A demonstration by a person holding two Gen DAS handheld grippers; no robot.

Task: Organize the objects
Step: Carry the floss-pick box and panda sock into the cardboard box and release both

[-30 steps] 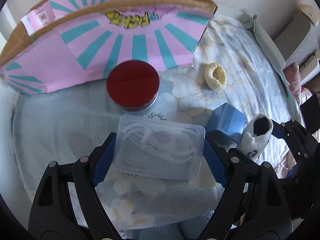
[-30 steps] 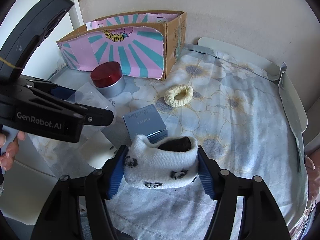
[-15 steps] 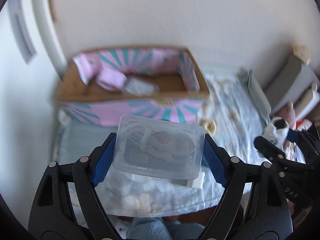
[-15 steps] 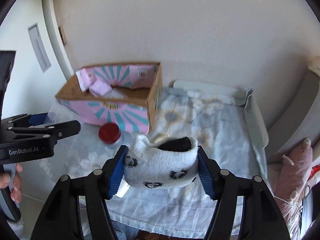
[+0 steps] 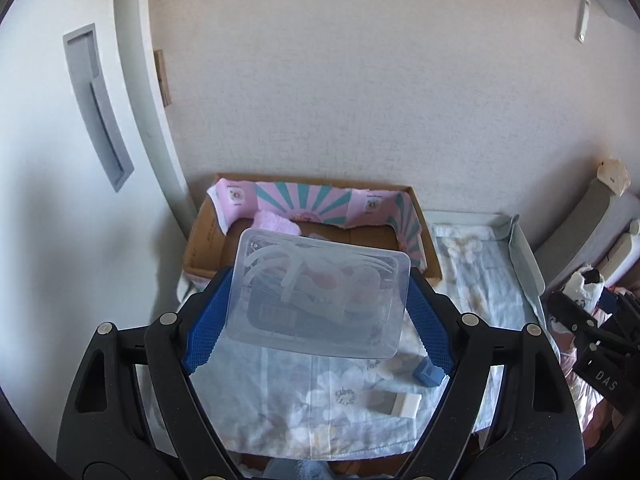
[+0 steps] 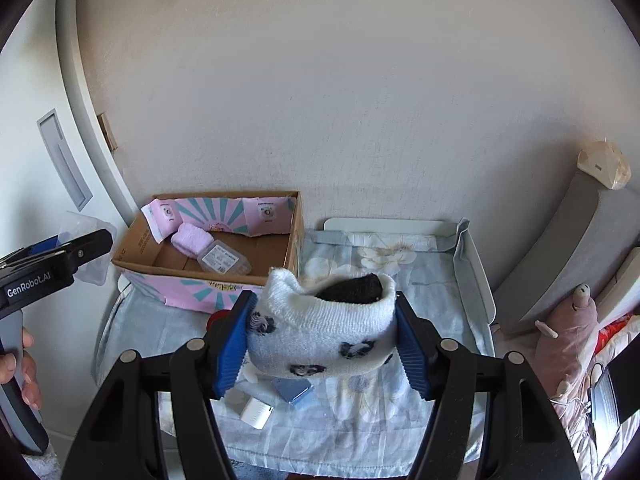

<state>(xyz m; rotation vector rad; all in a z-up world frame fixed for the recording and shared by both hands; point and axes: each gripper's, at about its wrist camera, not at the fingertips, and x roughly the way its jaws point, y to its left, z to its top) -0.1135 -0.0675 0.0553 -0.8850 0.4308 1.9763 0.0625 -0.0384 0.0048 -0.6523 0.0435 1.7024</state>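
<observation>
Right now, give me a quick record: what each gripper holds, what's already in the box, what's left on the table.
left gripper: shut on clear case, held above the table
right gripper: shut on sock, white with dark spots
box: open cardboard, by the wall
in box: pink cloth, small clear container
on table: blue box, white block, red lid partly hidden behind the right gripper's finger
beside table: pink plush
</observation>
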